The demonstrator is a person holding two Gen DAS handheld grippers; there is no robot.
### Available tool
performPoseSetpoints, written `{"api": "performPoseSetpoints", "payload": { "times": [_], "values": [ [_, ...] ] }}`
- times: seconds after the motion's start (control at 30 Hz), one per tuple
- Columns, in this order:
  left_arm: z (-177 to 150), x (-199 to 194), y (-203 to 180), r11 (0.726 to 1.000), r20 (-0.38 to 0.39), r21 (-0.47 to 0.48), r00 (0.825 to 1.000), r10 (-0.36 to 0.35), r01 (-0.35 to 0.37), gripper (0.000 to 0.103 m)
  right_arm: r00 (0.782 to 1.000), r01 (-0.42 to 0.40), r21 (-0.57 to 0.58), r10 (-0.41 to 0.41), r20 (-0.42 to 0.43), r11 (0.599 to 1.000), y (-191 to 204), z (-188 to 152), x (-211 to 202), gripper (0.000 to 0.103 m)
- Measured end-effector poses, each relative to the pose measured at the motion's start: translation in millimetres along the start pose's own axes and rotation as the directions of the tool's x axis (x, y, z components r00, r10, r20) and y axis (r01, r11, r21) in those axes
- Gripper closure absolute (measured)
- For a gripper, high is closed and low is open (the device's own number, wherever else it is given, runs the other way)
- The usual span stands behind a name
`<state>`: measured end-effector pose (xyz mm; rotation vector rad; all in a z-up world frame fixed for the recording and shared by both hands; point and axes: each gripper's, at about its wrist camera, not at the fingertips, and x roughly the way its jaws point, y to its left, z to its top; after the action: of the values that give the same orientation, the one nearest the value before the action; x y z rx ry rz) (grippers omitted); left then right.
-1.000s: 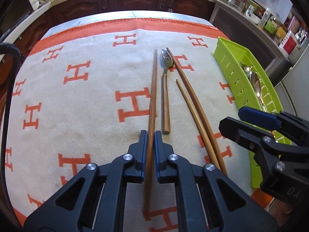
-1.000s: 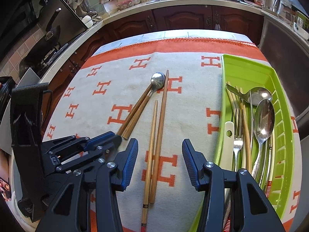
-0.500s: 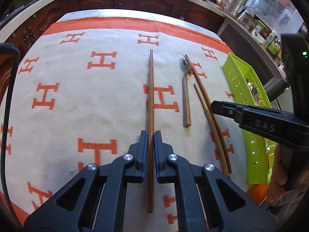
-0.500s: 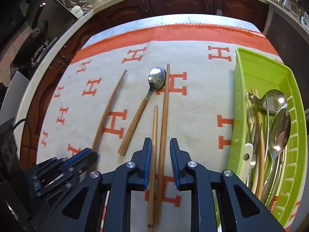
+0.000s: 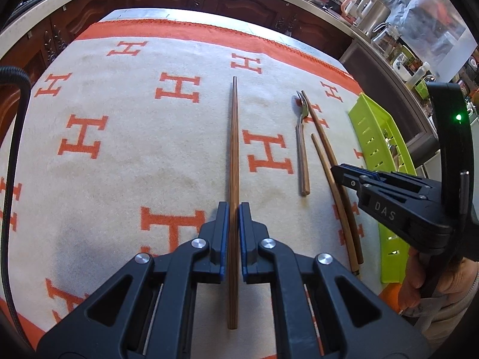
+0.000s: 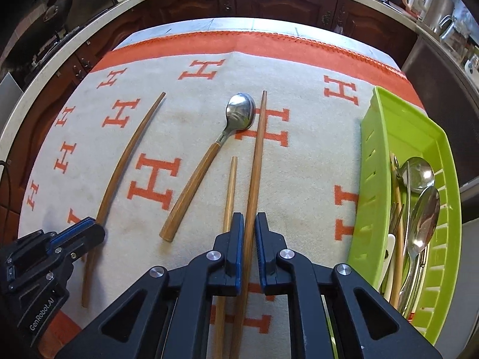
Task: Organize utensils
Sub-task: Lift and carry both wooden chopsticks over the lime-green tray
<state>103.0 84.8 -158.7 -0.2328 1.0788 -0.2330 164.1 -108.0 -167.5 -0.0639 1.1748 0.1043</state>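
Note:
My left gripper (image 5: 233, 209) is shut on a long dark wooden chopstick (image 5: 234, 155), which points straight ahead just above the cloth; it also shows in the right wrist view (image 6: 125, 161). My right gripper (image 6: 249, 218) is shut on another long dark chopstick (image 6: 257, 155). A shorter, lighter chopstick (image 6: 229, 191) lies just left of it on the cloth. A spoon with a wooden handle (image 6: 206, 161) lies between the two held chopsticks. The right gripper also shows in the left wrist view (image 5: 338, 170).
A green plastic utensil tray (image 6: 371, 185) holding spoons, forks and chopsticks stands at the right edge of the cream-and-orange H-patterned cloth (image 6: 299, 149). Dark cabinets and a counter with kettles lie beyond the table.
My left gripper has carried its chopstick further left, away from the spoon. My right gripper has closed fully onto the long chopstick beside the shorter one.

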Motion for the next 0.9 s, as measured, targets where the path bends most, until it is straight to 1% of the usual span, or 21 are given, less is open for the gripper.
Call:
{"api": "performPoseSetpoints", "payload": {
  "times": [0.13, 0.3, 0.43, 0.53, 0.67, 0.8, 0.9],
  "values": [
    [0, -10, -4, 1.000, 0.024, -0.004, 1.000, -0.001, 0.002, 0.099, 0.997, -0.071, 0.089, 0.071, -0.003, 0.994, -17, -2, -6, 0.097],
    [2, -26, -17, 1.000, 0.052, 0.010, 0.999, -0.014, 0.013, 0.099, 0.988, -0.152, 0.163, 0.148, 0.035, 0.975, -35, -10, -28, 0.097],
    [4, -37, -39, 0.998, 0.055, 0.033, 0.997, -0.050, 0.049, 0.099, 0.978, -0.203, 0.205, 0.190, 0.081, 0.957, -55, -18, -55, 0.097],
    [7, -41, -62, 0.995, 0.051, 0.062, 0.995, -0.082, 0.079, 0.099, 0.973, -0.222, 0.226, 0.199, 0.118, 0.949, -72, -27, -77, 0.097],
    [10, -43, -101, 0.986, 0.035, 0.121, 0.992, -0.122, 0.117, 0.099, 0.972, -0.212, 0.268, 0.174, 0.161, 0.940, -104, -45, -104, 0.097],
    [12, -40, -141, 0.974, 0.011, 0.169, 0.988, -0.157, 0.153, 0.099, 0.972, -0.200, 0.317, 0.146, 0.186, 0.927, -138, -62, -118, 0.097],
    [13, -34, -169, 0.966, -0.010, 0.196, 0.986, -0.168, 0.167, 0.099, 0.972, -0.196, 0.353, 0.135, 0.190, 0.915, -161, -71, -122, 0.097]
  ]
}}
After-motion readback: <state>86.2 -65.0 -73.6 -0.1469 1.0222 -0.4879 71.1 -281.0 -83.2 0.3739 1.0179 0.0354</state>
